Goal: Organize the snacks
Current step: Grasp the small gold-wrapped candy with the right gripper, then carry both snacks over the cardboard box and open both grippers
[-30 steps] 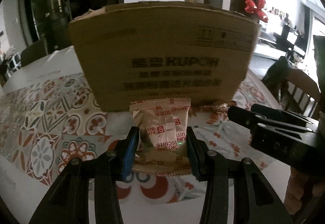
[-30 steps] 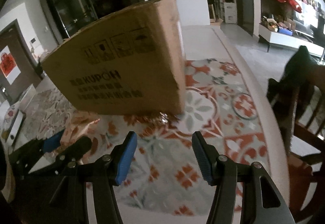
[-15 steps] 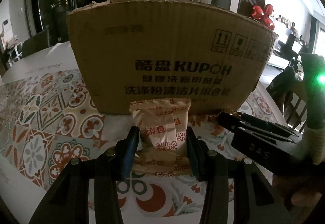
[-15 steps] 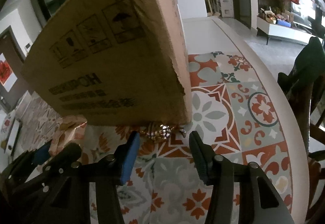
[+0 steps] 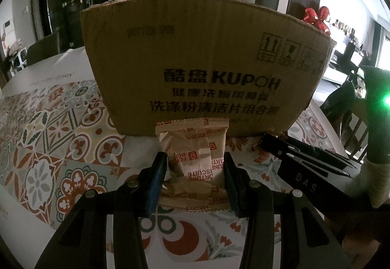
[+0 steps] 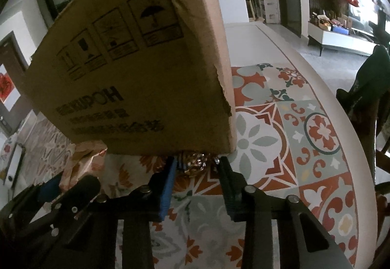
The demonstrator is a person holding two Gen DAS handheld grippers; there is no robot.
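Here, tongs first, then outward.
Left tongs (image 5: 195, 166): closed on a biscuit packet (image 5: 195, 159), one finger (image 5: 157, 178) pressing each side, the packet squeezed in at the waist.
Biscuit packet: tan wrapper with crimped, saw-toothed ends, a lengthwise back seam facing up, red lettering reading "FORTUNE BISCUITS" upside down and a small red logo; it stands up between the fingers, its top edge in front of the lower edge of the box beyond.
Second wrapper (image 5: 192, 198): same tan and red print, lying flat under the held packet, low between the left fingers; whether it is a separate packet I cannot tell.
Right tongs (image 6: 196, 171): parted wide, nothing gripped, tips on either side of a foil sweet (image 6: 195, 164).
Foil sweet: crinkled gold and dark foil, on the cloth between the right fingertips, right at the box's bottom corner.
Cardboard box (image 5: 207, 62): brown, printed "KUPOH" with Chinese text and handling symbols, standing just ahead of both tongs.
Tablecloth (image 6: 304, 127): tile pattern in orange, grey-green and white, under everything.
Right tongs from the left view (image 5: 307, 161): just to the right of the left tongs, pointing at the box.
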